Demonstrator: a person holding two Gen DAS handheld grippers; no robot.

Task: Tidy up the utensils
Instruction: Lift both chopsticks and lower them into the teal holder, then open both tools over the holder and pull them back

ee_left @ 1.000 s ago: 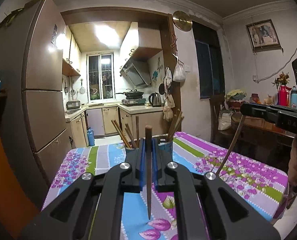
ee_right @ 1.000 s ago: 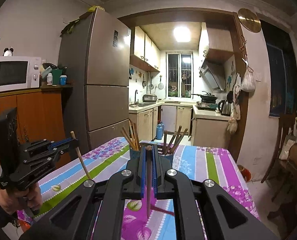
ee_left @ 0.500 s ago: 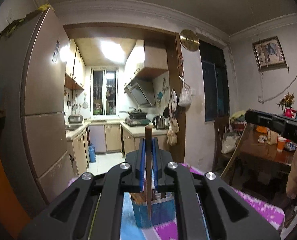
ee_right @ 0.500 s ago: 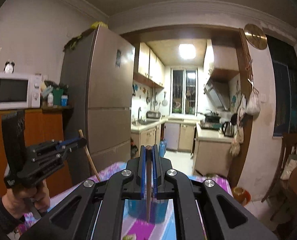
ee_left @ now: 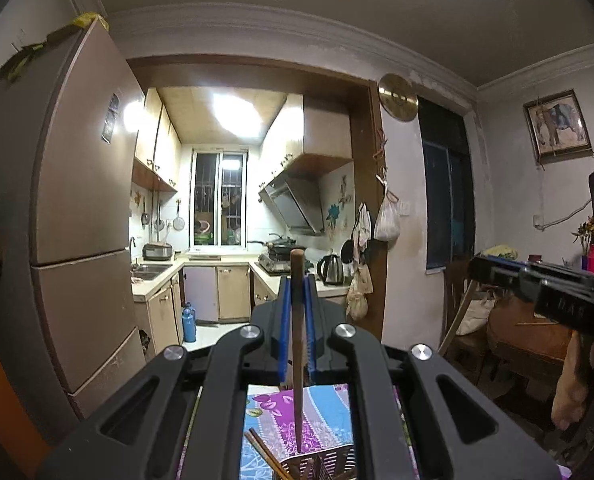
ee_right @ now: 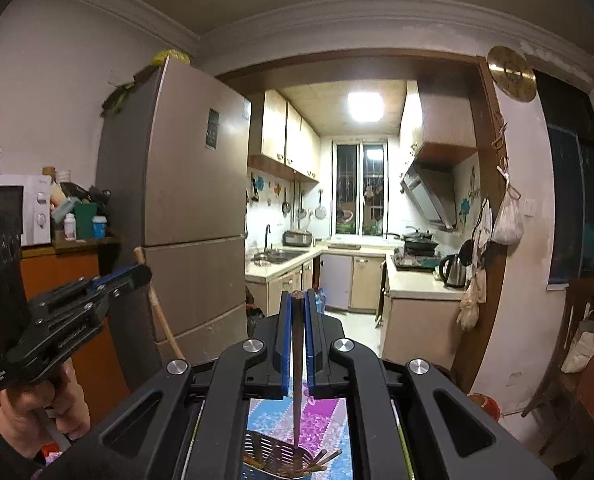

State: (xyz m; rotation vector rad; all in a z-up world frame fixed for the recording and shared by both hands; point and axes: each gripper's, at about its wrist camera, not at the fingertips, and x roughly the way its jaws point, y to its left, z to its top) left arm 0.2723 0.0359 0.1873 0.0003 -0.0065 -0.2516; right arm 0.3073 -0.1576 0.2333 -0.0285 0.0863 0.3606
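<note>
Wooden chopstick (ee_left: 297,344) pinched in left claw (ee_left: 297,300), another chopstick (ee_right: 297,372) in right claw (ee_right: 297,320); both above holder (ee_right: 277,450) at frame bottom. I'd lower, release.

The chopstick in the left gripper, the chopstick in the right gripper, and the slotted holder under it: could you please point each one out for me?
left chopstick (ee_left: 297,344), left wrist view, mid-shaft between the blue pads.
right chopstick (ee_right: 297,364), right wrist view, mid-shaft.
slotted holder (ee_right: 275,446), right wrist view, perforated inner wall.
</note>
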